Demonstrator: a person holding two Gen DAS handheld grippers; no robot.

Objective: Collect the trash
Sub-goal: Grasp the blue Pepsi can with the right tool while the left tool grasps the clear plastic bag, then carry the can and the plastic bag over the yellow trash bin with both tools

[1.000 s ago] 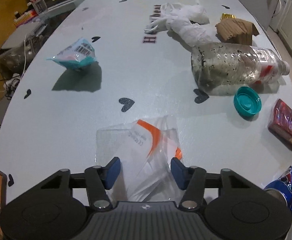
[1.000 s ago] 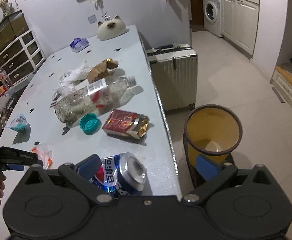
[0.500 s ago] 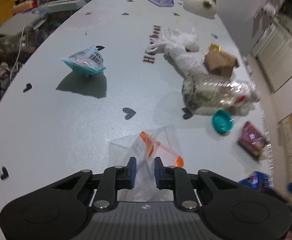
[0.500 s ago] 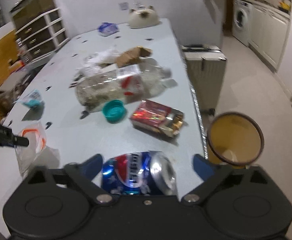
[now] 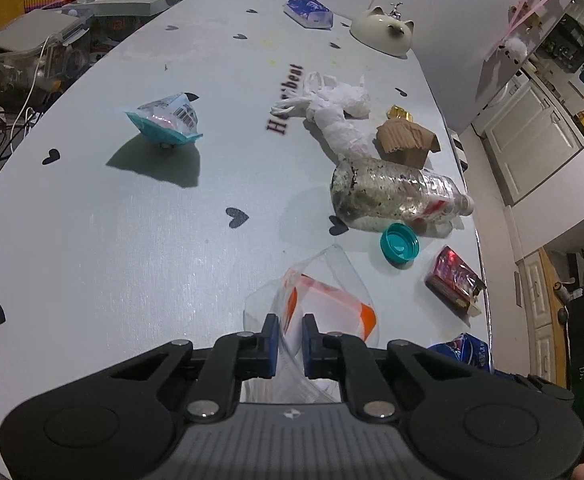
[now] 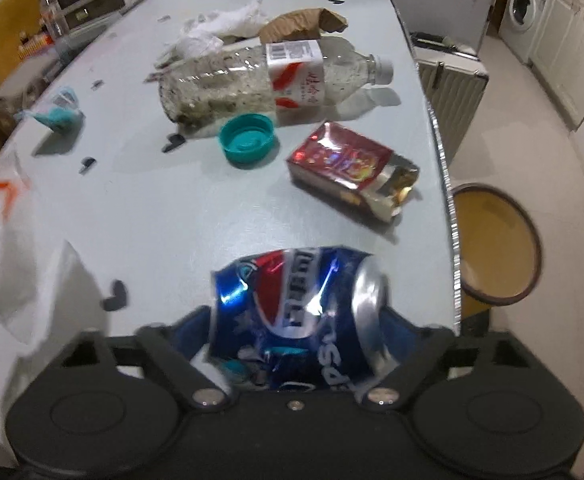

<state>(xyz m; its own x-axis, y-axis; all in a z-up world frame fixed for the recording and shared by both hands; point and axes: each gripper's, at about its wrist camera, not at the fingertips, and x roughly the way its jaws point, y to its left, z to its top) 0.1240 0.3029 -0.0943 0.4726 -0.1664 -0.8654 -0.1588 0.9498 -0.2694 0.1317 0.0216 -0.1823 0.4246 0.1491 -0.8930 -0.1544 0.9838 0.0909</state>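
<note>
Your left gripper [image 5: 290, 342] is clamped on the clear plastic bag [image 5: 323, 300]. Your right gripper [image 6: 293, 334] has just been closing around the crushed can [image 6: 295, 308]; I cannot tell if it grips. The bin [image 6: 495, 244] looks empty; the bottle [image 6: 260, 80], cap [image 6: 246, 140] and red pack [image 6: 347, 164] remain on the table [image 6: 172, 208].

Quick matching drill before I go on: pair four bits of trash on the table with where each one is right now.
Things:
1. clear bag
2. cola can
3. teal cap
4. red pack

Places:
A. beside the lying bottle
B. near the table edge, above the bin
C. pinched in the left hand-held gripper
D. between the right hand-held gripper's closing jaws

Pairs: 1-C, 2-D, 3-A, 4-B
</note>
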